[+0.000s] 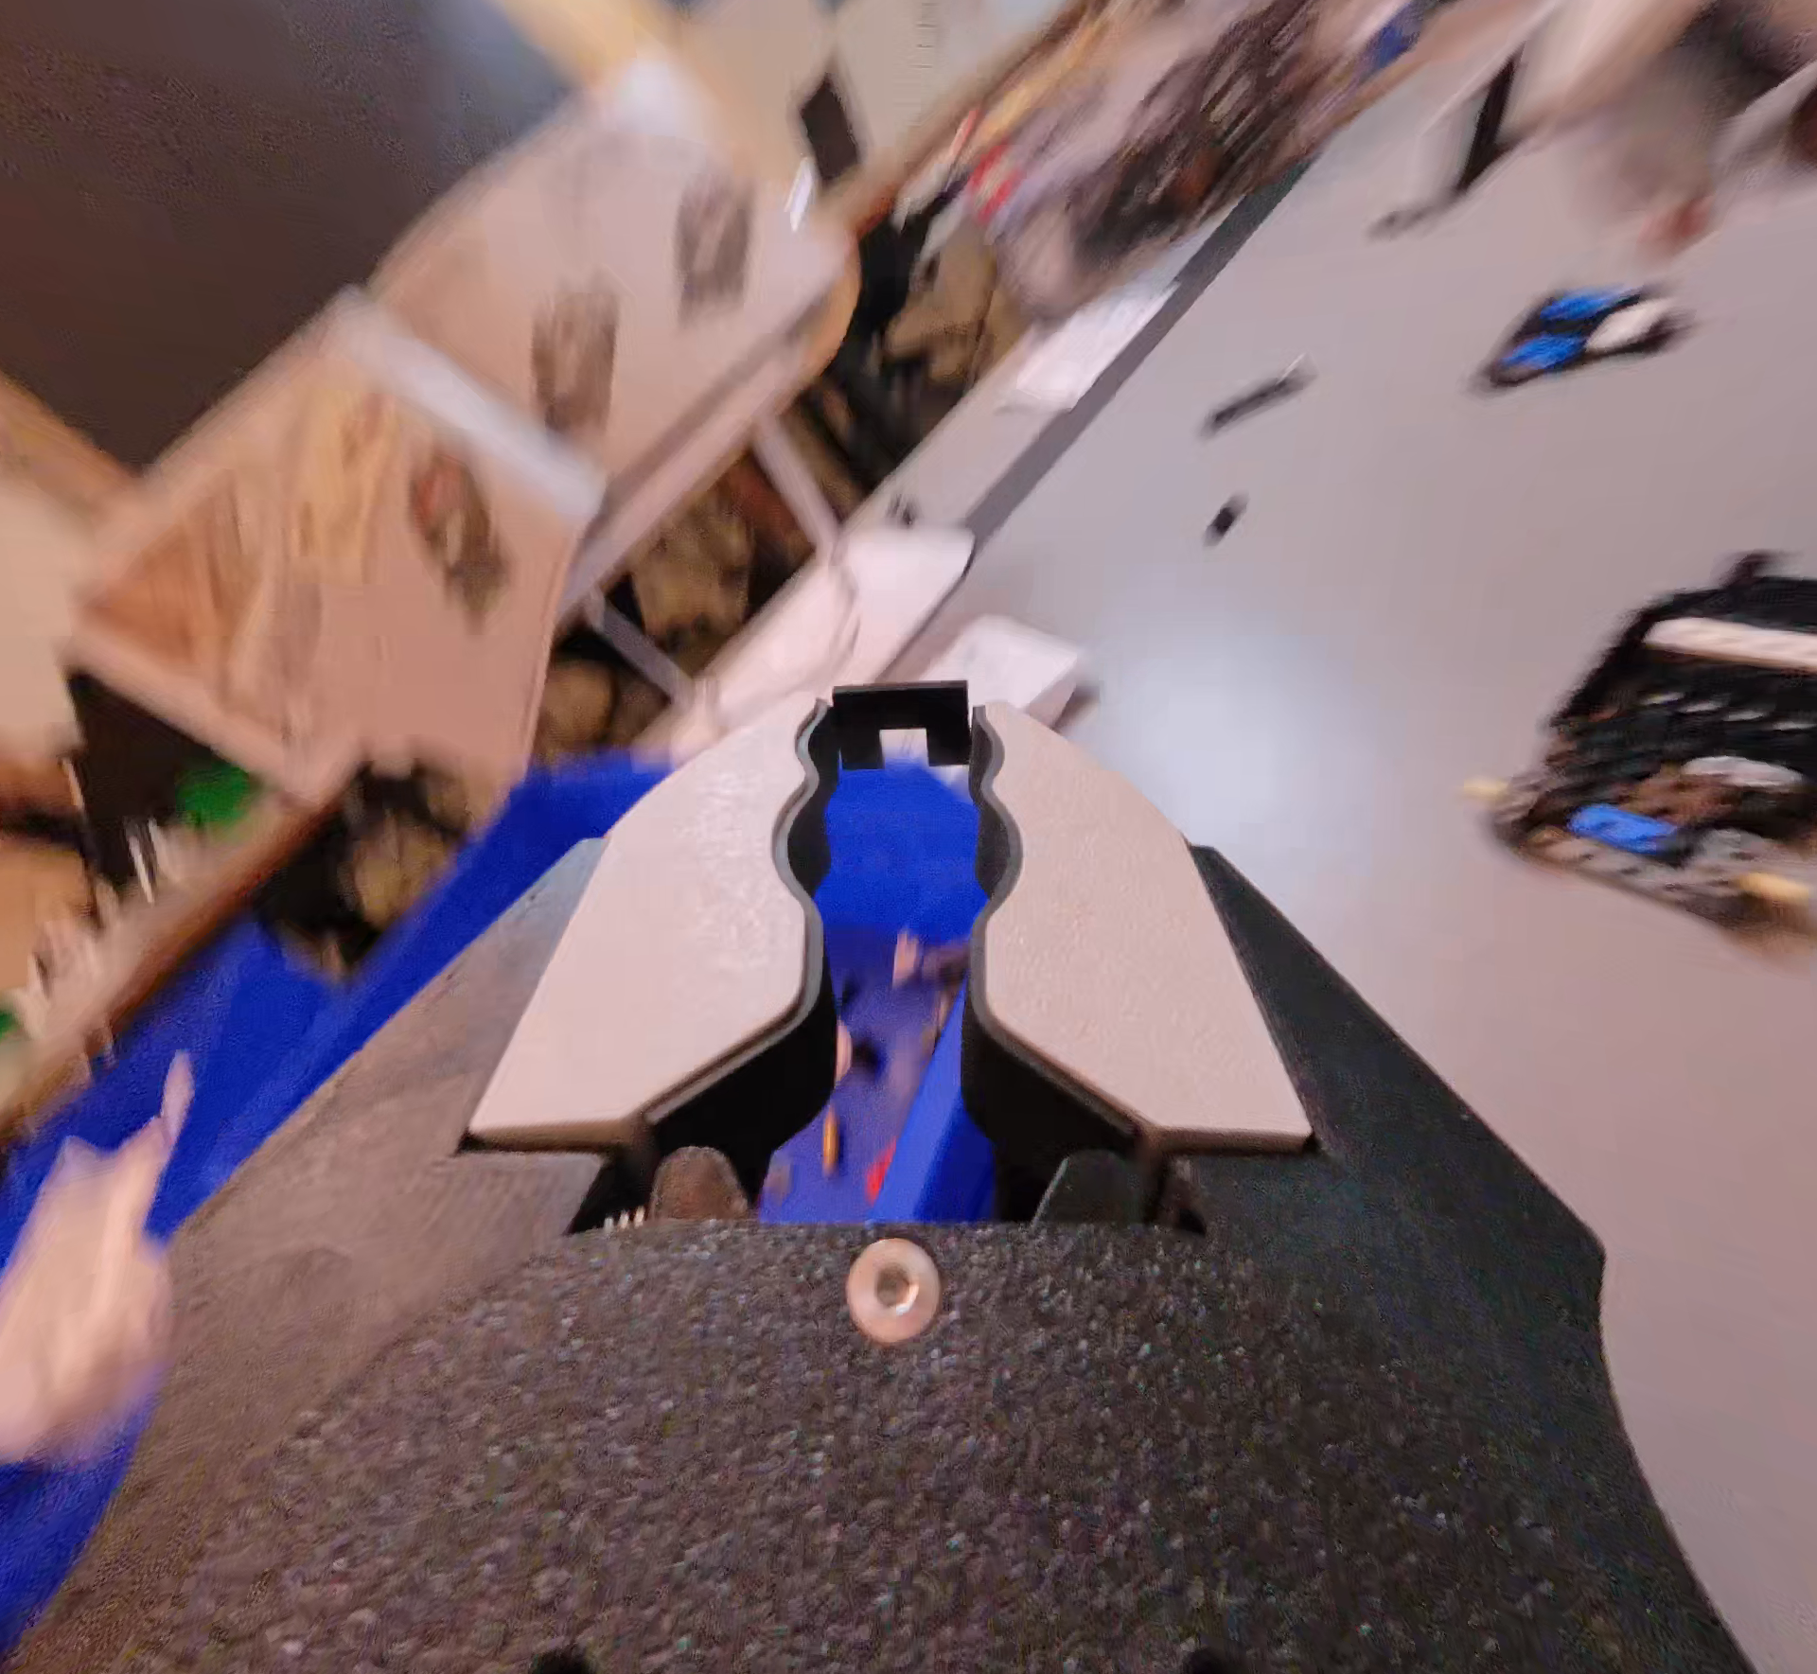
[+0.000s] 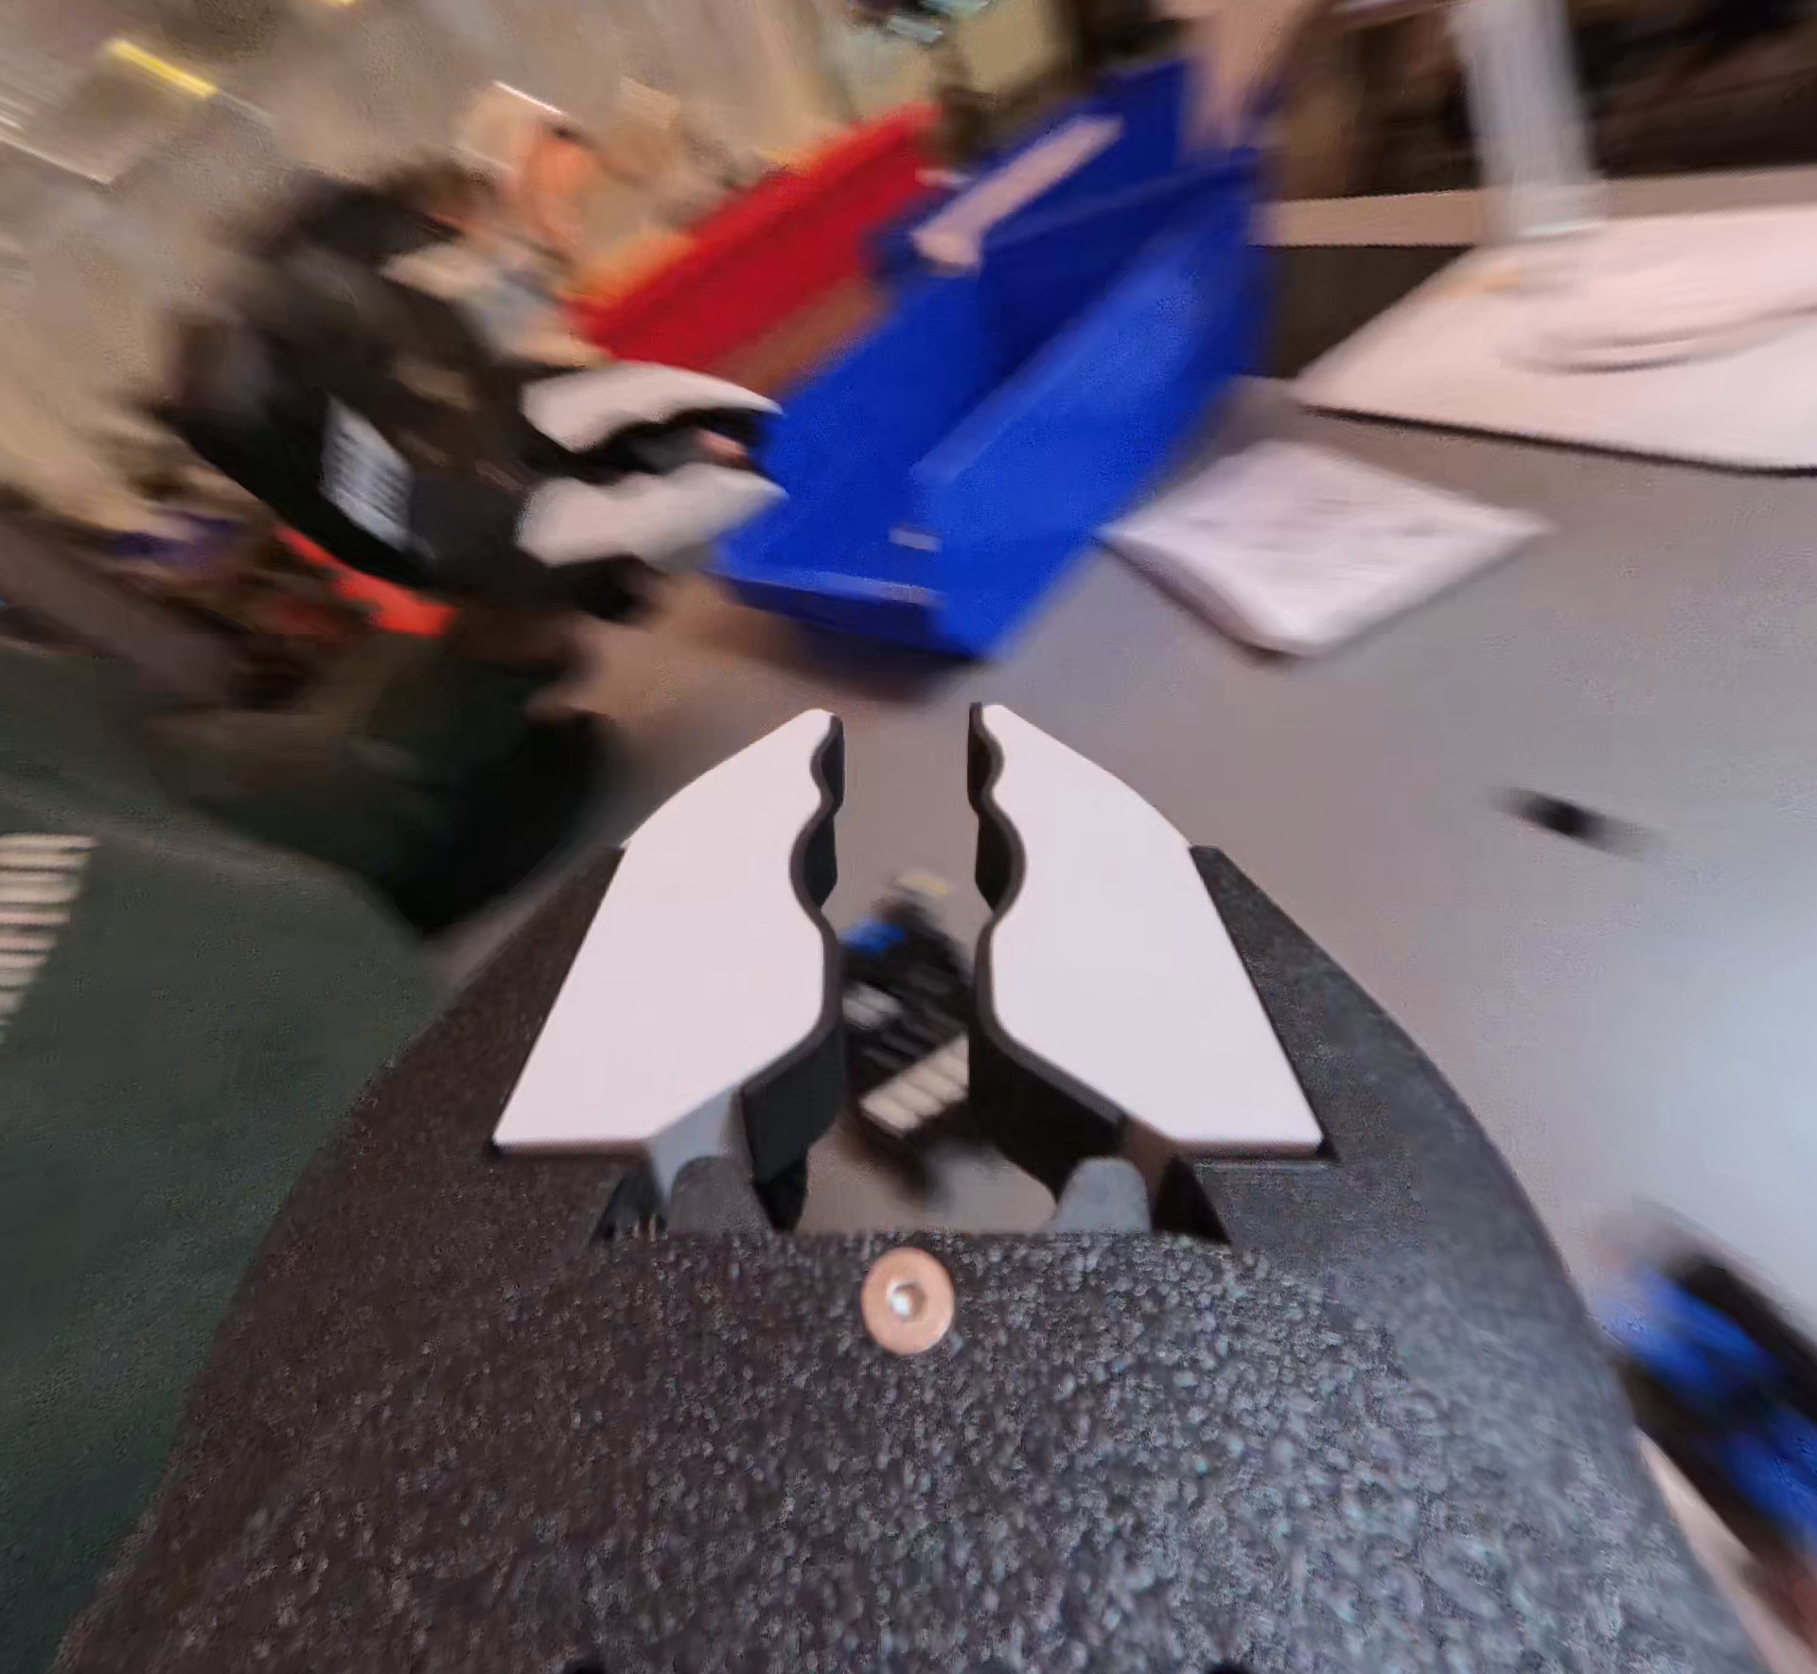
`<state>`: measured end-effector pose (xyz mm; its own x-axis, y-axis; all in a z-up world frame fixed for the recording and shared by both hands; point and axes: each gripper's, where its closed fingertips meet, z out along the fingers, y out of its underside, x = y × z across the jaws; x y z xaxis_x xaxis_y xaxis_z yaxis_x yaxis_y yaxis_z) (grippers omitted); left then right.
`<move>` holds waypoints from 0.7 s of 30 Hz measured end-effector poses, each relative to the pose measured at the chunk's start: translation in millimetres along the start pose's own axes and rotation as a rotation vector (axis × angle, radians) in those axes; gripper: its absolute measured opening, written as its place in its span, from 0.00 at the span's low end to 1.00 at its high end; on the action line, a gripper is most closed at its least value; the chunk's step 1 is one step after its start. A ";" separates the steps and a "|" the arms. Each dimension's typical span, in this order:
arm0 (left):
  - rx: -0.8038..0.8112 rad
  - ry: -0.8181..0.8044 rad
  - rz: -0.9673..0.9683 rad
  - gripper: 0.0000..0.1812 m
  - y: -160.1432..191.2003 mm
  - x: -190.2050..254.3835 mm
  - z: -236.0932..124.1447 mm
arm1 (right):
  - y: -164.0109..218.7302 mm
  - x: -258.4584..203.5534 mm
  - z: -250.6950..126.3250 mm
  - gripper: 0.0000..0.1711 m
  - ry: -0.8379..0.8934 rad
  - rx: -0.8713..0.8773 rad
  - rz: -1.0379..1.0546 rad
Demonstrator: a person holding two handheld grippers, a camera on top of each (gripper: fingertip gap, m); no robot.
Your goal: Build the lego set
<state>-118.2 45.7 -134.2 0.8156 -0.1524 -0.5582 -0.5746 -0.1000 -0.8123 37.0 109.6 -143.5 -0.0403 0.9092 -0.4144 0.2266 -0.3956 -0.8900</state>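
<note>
In the left wrist view my left gripper point(image 1: 900, 727) is shut on a small black bracket-shaped part point(image 1: 900, 714) held at its fingertips. It hangs over a blue bin point(image 1: 890, 850) with small loose pieces in it. In the right wrist view my right gripper point(image 2: 905, 732) is open and empty, low over the grey table point(image 2: 1377, 791). A black and blue part point(image 2: 900, 1007) lies on the table under its fingers. The left gripper point(image 2: 747, 457) also shows farther off there, at the near-left edge of the blue bin point(image 2: 993, 447). Both views are blurred by motion.
A red bin point(image 2: 777, 260) stands behind the blue one. Paper sheets point(image 2: 1318, 535) lie to the right of the bin. Heaps of black and blue parts point(image 1: 1671, 742) and smaller pieces point(image 1: 1583, 334) lie on the grey table. Shelves with boxes point(image 1: 393, 496) stand beyond the table.
</note>
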 end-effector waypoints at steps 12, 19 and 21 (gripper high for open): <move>-0.398 0.106 -0.458 0.47 97.2 -21.0 11.8 | 104.0 139.1 -114.6 0.14 0.584 -0.514 -0.146; -0.201 0.166 -0.325 0.37 58.2 -2.5 12.9 | 107.8 141.5 -98.0 0.06 0.459 -0.641 -0.183; -0.132 0.193 -0.270 0.35 44.4 6.8 11.0 | 108.8 140.1 -102.2 0.05 0.454 -0.675 -0.193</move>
<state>-137.4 51.0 -176.0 0.9188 -0.2846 -0.2735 -0.3538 -0.2864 -0.8904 155.5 207.2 -278.9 0.2251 0.9741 -0.0209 0.7962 -0.1963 -0.5724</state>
